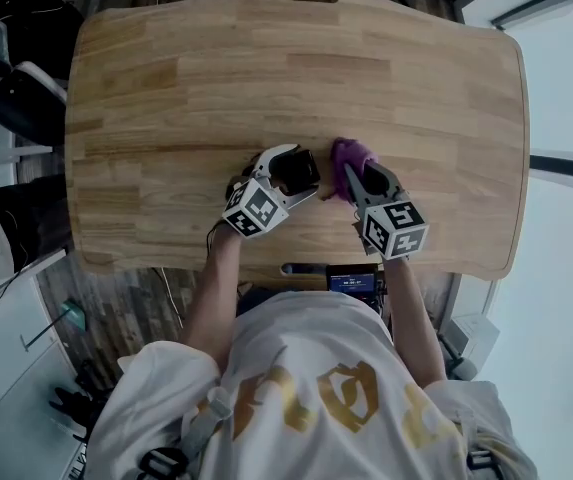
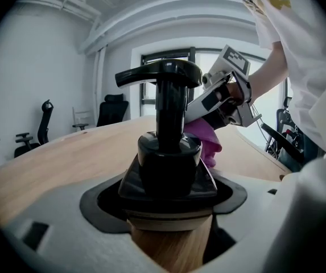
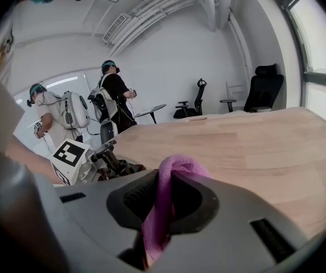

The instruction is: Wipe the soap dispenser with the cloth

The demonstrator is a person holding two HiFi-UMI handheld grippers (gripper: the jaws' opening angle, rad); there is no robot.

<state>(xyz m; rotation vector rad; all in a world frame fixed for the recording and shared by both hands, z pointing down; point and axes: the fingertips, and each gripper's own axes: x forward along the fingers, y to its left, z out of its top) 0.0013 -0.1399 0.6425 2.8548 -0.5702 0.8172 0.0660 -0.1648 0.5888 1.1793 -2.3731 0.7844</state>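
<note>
- Left gripper (image 1: 288,176): jaws clamped on the base of a black pump-top soap dispenser (image 2: 168,152), upright, near the middle of the wooden bench's (image 1: 266,68) front edge.
- Right gripper (image 1: 359,180): jaws pinched on a bunched purple cloth (image 3: 161,209), just beside the dispenser; contact unclear.
- Judgement: wiping at an early stage; pump head and neck left to wipe.

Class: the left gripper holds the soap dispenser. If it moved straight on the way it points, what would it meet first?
Probably the purple cloth, pinched in the right gripper just beyond the soap dispenser that the left gripper holds; the exact gap is hard to judge.
</note>
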